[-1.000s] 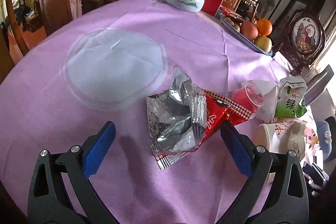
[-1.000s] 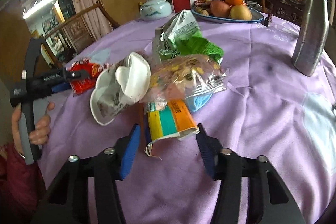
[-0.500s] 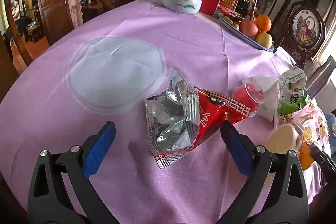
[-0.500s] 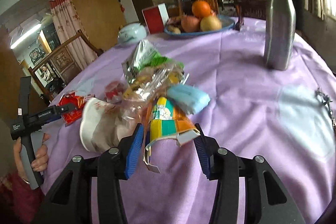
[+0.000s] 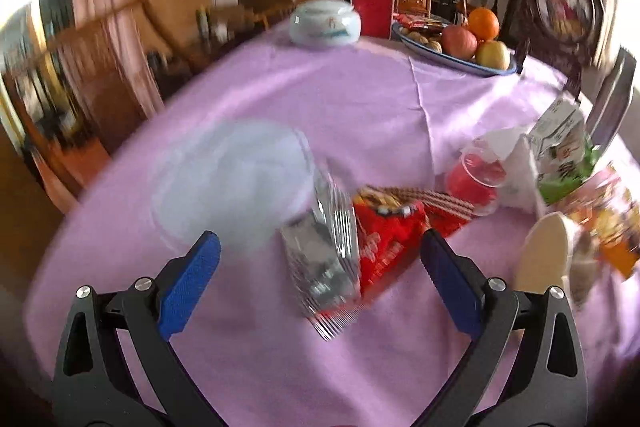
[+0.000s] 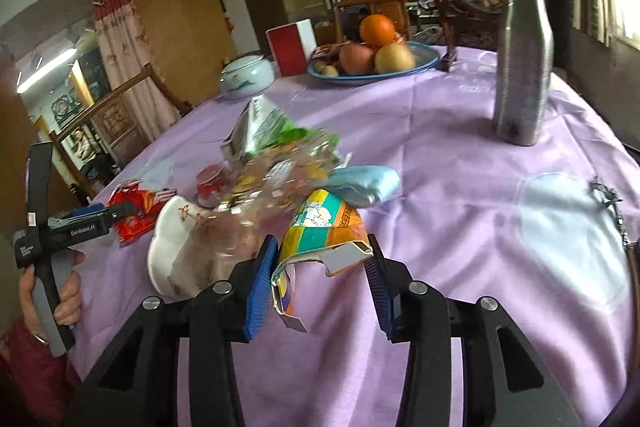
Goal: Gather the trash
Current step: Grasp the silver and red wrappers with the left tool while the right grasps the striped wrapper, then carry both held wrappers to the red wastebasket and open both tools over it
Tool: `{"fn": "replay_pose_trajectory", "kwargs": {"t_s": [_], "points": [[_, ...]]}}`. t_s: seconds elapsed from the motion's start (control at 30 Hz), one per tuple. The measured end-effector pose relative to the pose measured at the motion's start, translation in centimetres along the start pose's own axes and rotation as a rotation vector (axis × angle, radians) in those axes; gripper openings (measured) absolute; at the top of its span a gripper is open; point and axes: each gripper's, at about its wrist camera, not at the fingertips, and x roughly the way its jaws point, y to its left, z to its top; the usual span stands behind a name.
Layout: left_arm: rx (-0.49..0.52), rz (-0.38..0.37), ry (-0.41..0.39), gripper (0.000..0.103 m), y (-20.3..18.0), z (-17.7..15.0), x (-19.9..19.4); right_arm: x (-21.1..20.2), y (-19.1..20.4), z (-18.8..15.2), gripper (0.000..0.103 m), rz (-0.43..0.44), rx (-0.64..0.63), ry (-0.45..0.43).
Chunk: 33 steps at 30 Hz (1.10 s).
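Near the table's (image 6: 460, 155) front edge, right gripper (image 6: 320, 279) closing around an orange-green carton (image 6: 324, 227), pads not pressing yet; paper cup (image 6: 176, 247) crowding its left. Left gripper (image 5: 316, 267) wide apart over red wrapper (image 5: 384, 239).

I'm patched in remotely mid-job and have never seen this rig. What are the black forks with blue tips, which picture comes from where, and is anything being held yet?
There is no robot arm: a person holds a two-finger tool in each hand, with a camera on each looking out along its jaws. The left view shows the left gripper wide open over a red and silver snack wrapper on the purple tablecloth; it grips nothing. The right view shows the right gripper; its jaws are closing around a crumpled orange and green carton, whose side meets one pad while the other pad looks clear. Beside it lie a paper cup, a clear snack bag and a blue packet. The fruit plate and steel flask are not trash.
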Motion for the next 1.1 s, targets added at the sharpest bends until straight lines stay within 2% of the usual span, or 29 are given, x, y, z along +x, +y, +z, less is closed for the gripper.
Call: {"fn": "replay_pose_trajectory", "kwargs": {"t_s": [0.07, 0.17, 0.3, 0.4, 0.47, 0.5, 0.53, 0.63, 0.7, 0.8, 0.9, 0.93, 1.0, 1.1], "points": [[0.065, 0.004, -0.023, 0.096, -0.5, 0.6, 0.2, 0.2, -0.2, -0.1, 0.044, 0.007, 0.009, 0.017], [0.144, -0.035, -0.035, 0.096, -0.9, 1.4, 0.8, 0.3, -0.4, -0.1, 0.045, 0.009, 0.01, 0.024], [0.301, -0.074, -0.015, 0.096, -2.4, 1.6, 2.0, 0.5, -0.3, -0.1, 0.045, 0.009, 0.008, 0.035], [0.439, -0.091, 0.02, 0.096, -4.1, 0.6, 3.1, 0.6, -0.4, -0.1, 0.045, 0.013, 0.014, 0.042], [0.479, -0.09, 0.038, 0.096, -4.9, 0.1, 3.2, 0.6, -0.6, -0.2, 0.045, 0.019, 0.022, 0.048], [0.482, -0.09, 0.032, 0.092, -5.1, 0.0, 3.1, 0.7, -0.6, -0.1, 0.045, 0.021, 0.025, 0.049], [0.477, -0.098, 0.025, 0.087, -5.2, -0.1, 2.9, 0.7, -0.7, -0.1, 0.045, 0.022, 0.028, 0.049], [0.376, -0.206, 0.056, 0.079, -4.6, 0.1, 2.5, 0.7, -0.7, -0.1, 0.045, 0.024, 0.03, 0.05], [0.321, -0.265, 0.081, 0.066, -4.3, 0.0, 2.5, 0.7, -0.7, -0.1, 0.045, 0.024, 0.03, 0.05], [0.242, -0.312, 0.108, 0.053, -4.1, 0.3, 2.7, 0.7, -0.7, -0.1, 0.045, 0.025, 0.033, 0.049], [0.183, -0.295, 0.091, 0.051, -3.6, 0.2, 1.9, 0.4, -1.0, 0.0, 0.044, 0.03, 0.046, 0.034], [0.154, -0.291, 0.077, 0.051, -3.3, 0.3, 1.4, 0.2, -1.1, 0.0, 0.03, 0.036, 0.053, 0.023], [0.106, -0.301, 0.052, 0.051, -2.6, 0.5, 0.3, -0.1, -1.4, 0.2, 0.014, 0.049, 0.068, 0.005], [0.043, -0.313, -0.007, 0.051, -1.2, 0.9, -2.3, -0.5, -1.6, 0.2, 0.01, 0.06, 0.083, -0.017]]}}
